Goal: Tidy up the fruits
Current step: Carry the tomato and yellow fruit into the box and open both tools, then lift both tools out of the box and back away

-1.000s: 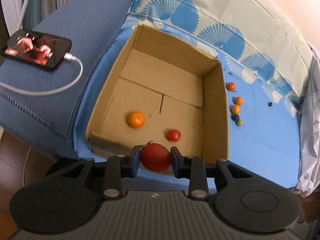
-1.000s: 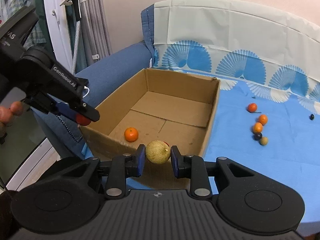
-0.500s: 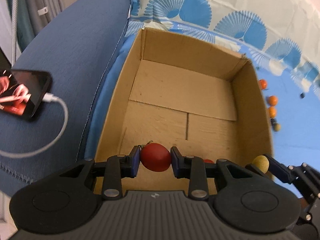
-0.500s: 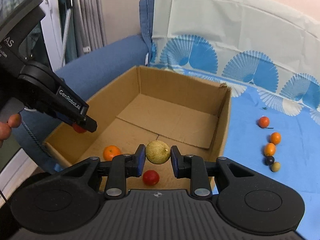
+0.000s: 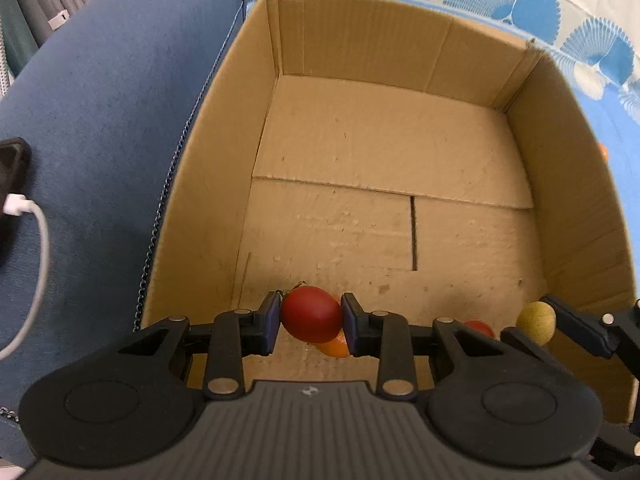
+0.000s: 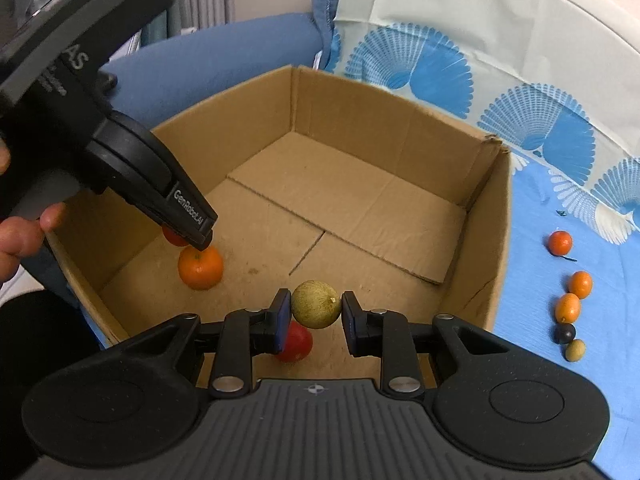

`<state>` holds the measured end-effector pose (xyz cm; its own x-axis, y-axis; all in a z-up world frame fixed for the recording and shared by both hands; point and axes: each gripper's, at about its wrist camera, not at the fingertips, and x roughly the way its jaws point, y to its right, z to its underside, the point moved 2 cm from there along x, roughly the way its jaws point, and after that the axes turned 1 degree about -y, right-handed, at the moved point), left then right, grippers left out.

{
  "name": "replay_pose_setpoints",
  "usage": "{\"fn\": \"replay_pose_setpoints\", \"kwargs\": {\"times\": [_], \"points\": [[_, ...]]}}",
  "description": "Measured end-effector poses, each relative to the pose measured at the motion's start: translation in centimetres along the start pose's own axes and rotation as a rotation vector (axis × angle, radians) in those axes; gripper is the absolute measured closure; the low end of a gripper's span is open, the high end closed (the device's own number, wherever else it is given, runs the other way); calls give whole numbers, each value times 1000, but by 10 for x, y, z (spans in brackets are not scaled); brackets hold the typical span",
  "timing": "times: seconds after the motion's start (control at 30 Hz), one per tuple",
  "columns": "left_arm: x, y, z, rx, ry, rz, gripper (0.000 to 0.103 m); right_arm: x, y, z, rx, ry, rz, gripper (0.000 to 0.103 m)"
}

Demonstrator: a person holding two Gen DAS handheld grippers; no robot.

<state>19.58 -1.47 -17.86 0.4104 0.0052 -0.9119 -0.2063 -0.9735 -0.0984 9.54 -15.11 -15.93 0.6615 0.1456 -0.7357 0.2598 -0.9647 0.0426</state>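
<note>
We hold a red tomato [image 5: 311, 313] pinched in the left gripper [image 5: 310, 322] and a pale yellow fruit [image 6: 316, 304] pinched in the right gripper [image 6: 314, 312], both hanging over the cardboard box [image 6: 400, 128] so each can drop inside. An orange [image 6: 200, 267] and a small red fruit [image 6: 295, 344] lie on its floor, while five small fruits [image 6: 568, 307] wait on the blue cloth [image 6: 532, 300] beside it.

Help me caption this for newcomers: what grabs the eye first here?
The open cardboard box fills both views. Over it, the left gripper clamps a red tomato and the right gripper a yellowish round fruit. An orange lies on the box floor; more small fruits line the blue cloth outside.
</note>
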Motion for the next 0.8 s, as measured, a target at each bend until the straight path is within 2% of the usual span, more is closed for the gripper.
{"fn": "replay_pose_setpoints", "kwargs": {"times": [0.13, 0.2, 0.23, 0.27, 0.3, 0.33, 0.37, 0.4, 0.5, 0.6, 0.8], "points": [[1, 4, -3, 33, 33, -28, 67, 8, -1, 3, -23, -19, 9, 74], [1, 4, -4, 33, 44, -12, 61, 9, -1, 3, -32, -24, 7, 74], [0, 4, -5, 35, 53, 4, 43, 9, 0, 1, -37, -19, 7, 73], [-4, 4, -5, 36, 67, 30, 31, 6, -1, 1, -44, -13, 10, 64], [-8, 5, -5, 35, 76, 56, 22, 2, 0, 0, -50, -1, 17, 48], [-14, 5, -5, 30, 89, 65, 4, -4, 1, -1, -52, 17, 29, 41], [-21, 6, -5, 26, 115, 63, 0, -10, 1, -1, -51, 30, 39, 27], [-28, 6, -4, 26, 145, 61, 0, -17, 1, -2, -47, 34, 43, 18], [-48, 7, 3, 47, 161, 74, 0, -41, 2, 1, -8, 31, 33, 12], [-73, 2, 21, 30, 175, 81, 0, -67, 3, 9, 80, 27, 23, 7], [-120, -4, 68, -14, 194, 42, 0, -120, -6, 35, 236, 21, 12, 6]]}}
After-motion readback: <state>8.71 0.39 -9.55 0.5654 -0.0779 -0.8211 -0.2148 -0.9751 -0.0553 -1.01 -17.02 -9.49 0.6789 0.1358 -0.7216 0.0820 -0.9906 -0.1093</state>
